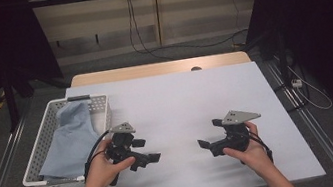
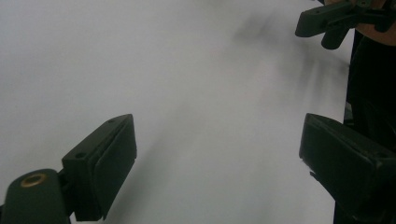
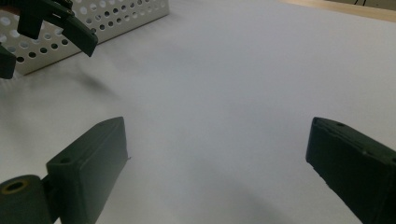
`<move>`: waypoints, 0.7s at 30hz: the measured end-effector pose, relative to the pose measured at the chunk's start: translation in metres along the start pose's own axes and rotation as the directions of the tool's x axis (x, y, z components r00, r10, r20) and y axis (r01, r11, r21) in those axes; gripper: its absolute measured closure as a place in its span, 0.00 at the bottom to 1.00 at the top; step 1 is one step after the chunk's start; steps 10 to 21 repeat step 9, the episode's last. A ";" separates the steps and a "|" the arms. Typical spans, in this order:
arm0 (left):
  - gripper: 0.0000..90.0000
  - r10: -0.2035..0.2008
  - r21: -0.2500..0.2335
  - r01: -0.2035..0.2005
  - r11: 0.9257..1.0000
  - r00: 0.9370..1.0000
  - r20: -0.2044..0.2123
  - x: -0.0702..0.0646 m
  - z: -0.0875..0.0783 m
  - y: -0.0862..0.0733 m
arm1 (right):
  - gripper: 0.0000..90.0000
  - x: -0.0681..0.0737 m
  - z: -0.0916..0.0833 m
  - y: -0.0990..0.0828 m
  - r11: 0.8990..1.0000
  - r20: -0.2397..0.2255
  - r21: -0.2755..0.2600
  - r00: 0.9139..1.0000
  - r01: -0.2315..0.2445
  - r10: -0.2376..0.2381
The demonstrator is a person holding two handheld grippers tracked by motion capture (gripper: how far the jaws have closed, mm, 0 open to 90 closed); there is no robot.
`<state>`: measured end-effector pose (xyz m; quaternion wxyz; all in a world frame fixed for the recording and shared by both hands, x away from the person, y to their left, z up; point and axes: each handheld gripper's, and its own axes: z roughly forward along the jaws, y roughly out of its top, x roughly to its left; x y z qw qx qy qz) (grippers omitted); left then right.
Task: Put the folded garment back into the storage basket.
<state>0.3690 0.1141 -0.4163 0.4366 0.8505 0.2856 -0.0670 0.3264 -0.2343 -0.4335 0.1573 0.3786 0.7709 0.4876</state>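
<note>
Left gripper [image 1: 148, 156] hovering low centre-left over the white table sheet [image 1: 176, 102], jaws gaping wide on nothing, right gripper [image 1: 208, 141] facing it from centre-right — jaws likewise spread and empty, pale blue cloth [image 1: 71, 139] lying in the white perforated plastic basket [image 1: 101, 111] at left — just beside the left gripper.
</note>
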 end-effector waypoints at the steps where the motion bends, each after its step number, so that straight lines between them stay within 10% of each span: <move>1: 0.12 0.000 -0.002 0.000 1.000 1.000 0.002 -0.001 0.000 0.000 | 0.05 0.000 0.000 0.000 1.000 0.000 -0.001 1.000 0.000 0.000; 21: 0.12 0.007 -0.002 -0.007 1.000 1.000 0.007 -0.001 0.001 0.001 | 0.05 0.000 -0.001 -0.001 1.000 -0.001 0.003 1.000 0.002 -0.002</move>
